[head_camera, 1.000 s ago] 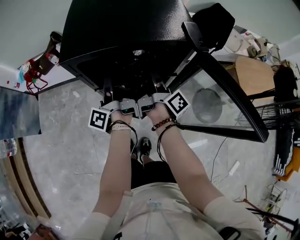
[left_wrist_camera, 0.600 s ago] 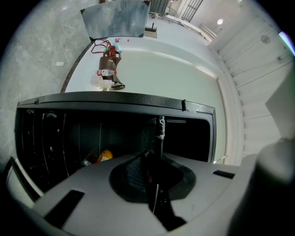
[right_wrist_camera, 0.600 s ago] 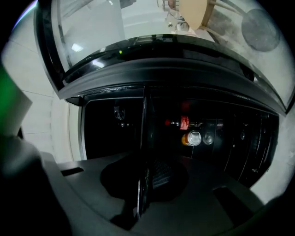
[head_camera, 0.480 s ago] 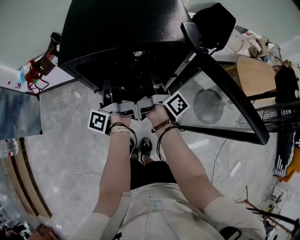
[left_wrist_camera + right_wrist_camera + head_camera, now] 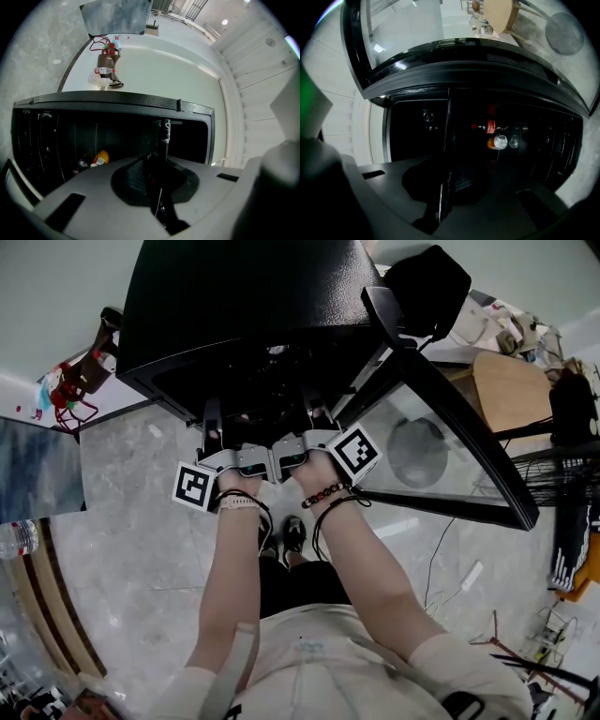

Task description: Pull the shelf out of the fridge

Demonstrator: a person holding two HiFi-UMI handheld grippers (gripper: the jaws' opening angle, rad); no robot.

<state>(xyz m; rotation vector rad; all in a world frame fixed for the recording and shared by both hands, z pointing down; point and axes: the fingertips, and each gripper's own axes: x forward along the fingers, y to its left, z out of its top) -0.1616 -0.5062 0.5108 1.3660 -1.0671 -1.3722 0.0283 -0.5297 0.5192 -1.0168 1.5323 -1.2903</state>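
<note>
Two bare forearms [image 5: 230, 587] reach forward side by side to the left gripper [image 5: 210, 420] and the right gripper [image 5: 315, 414], both at the mouth of the black fridge [image 5: 244, 306]. Each has its jaws clenched on the thin shelf [image 5: 448, 124] — seen edge-on, inside the dark cabinet. Beyond, cans [image 5: 501, 141] lie at the back — the glass door [image 5: 441, 427] stands open at the right.

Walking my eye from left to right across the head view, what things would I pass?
Water bottle → left gripper → right gripper → glass fridge door.
</note>
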